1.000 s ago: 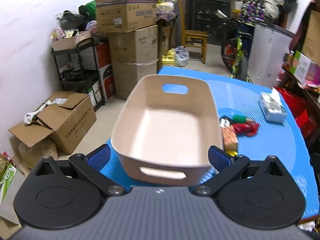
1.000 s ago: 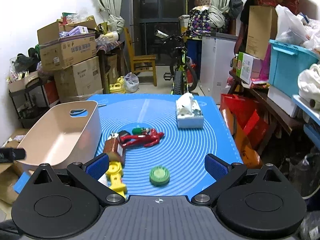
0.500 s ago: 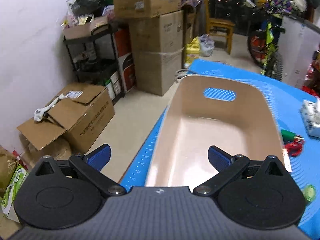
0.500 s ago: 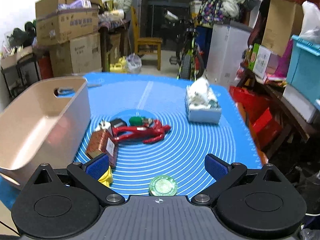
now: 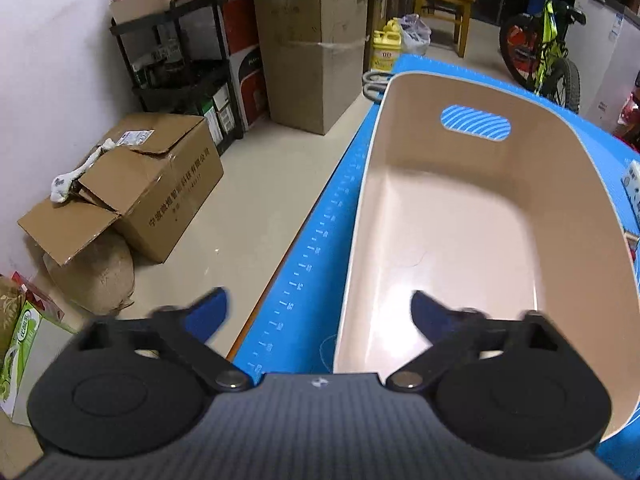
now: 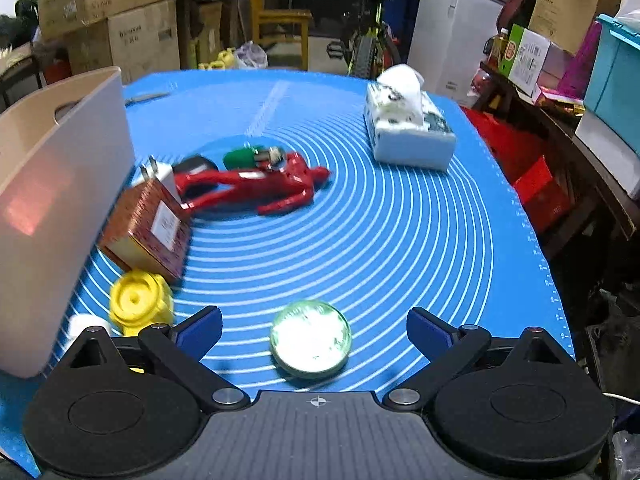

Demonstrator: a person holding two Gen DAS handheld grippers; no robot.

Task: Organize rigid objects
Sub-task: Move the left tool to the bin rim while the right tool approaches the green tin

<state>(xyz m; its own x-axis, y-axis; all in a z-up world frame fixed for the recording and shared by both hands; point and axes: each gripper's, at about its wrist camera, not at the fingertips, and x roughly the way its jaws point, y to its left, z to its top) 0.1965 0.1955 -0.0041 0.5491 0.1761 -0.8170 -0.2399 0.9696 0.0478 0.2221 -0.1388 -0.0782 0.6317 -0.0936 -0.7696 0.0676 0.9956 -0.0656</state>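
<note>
An empty beige bin stands at the left edge of the blue mat; its outer wall shows in the right wrist view. My left gripper is open and empty, straddling the bin's near left wall. My right gripper is open and empty, low over a round green tin that lies between its fingers. Further off lie a yellow toy, a brown box, a red figure, a white plug and a green-capped item.
A tissue box stands at the mat's far right. Cardboard boxes, a black shelf and bare floor lie left of the table. A bicycle, a chair and storage crates stand behind and to the right.
My left gripper has moved left and closer over the bin's left wall. My right gripper has moved forward and down, bringing the green tin between its fingers.
</note>
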